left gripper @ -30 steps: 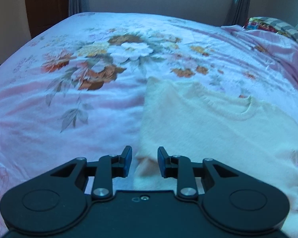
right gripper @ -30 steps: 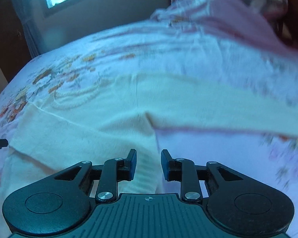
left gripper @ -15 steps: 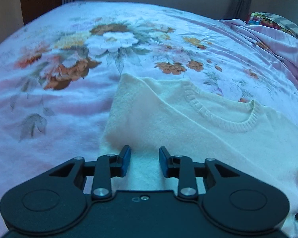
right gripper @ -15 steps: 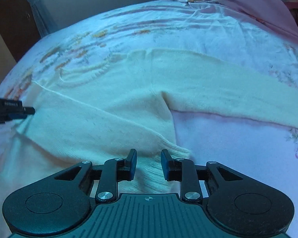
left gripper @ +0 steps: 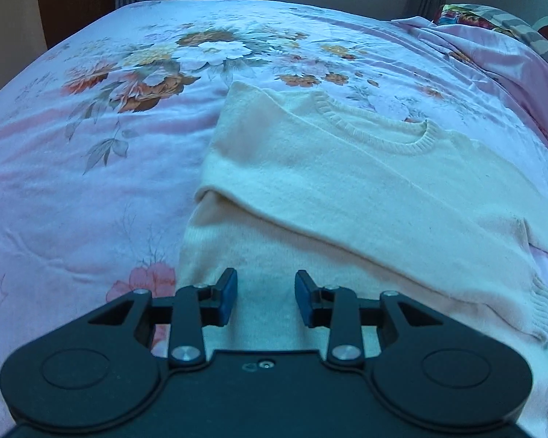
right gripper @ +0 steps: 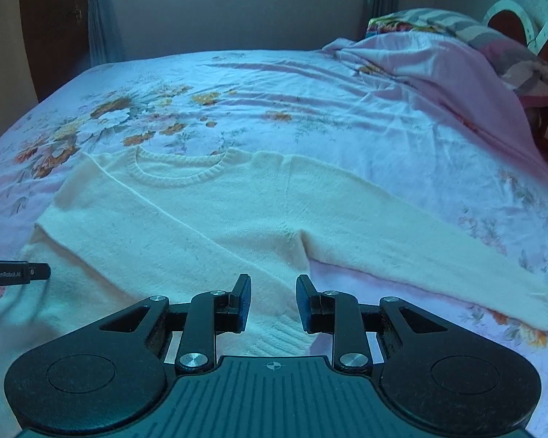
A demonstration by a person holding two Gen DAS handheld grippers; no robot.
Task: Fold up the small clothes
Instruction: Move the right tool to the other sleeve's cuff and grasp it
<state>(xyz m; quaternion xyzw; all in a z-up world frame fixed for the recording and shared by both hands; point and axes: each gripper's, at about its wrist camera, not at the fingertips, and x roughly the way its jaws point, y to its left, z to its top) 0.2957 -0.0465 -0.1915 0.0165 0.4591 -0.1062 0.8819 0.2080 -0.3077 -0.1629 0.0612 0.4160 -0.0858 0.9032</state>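
A: Left wrist view first. Left gripper (left gripper: 266,297) spread, nothing between its fingers, hanging over the lower body of the sweater (left gripper: 347,189). Why there?

B: Likely set up for the next fold. One sleeve (left gripper: 402,226) already lies folded across the chest, cuff (left gripper: 540,310) at the sweater's right side. Sweater lies flat, neck away from the cameras, on the bedspread (left gripper: 91,189).

A: Left edge?

B: Straight fold line, slightly lifted where the sleeve turns over. Plenty of bare bedspread to its left for the gripper to swing in.

A: Right wrist view. Right gripper (right gripper: 274,301) also spread, holding nothing, sitting over the ribbed hem (right gripper: 281,339) just below the armpit.

B: Other sleeve (right gripper: 438,252) is out straight to the right, not folded yet. My guess: that is the next piece to bring over.

A: Left gripper's tip (right gripper: 36,272) pokes in at the far left, over the sweater; can't tell if it touches.

B: Room on the right?

A: Open bedspread beyond the cuff (right gripper: 544,314); bunched pink sheet (right gripper: 438,84) and pillow (right gripper: 456,25) well apart, up by the headboard. Nothing blocks a swing of the sleeve inward.
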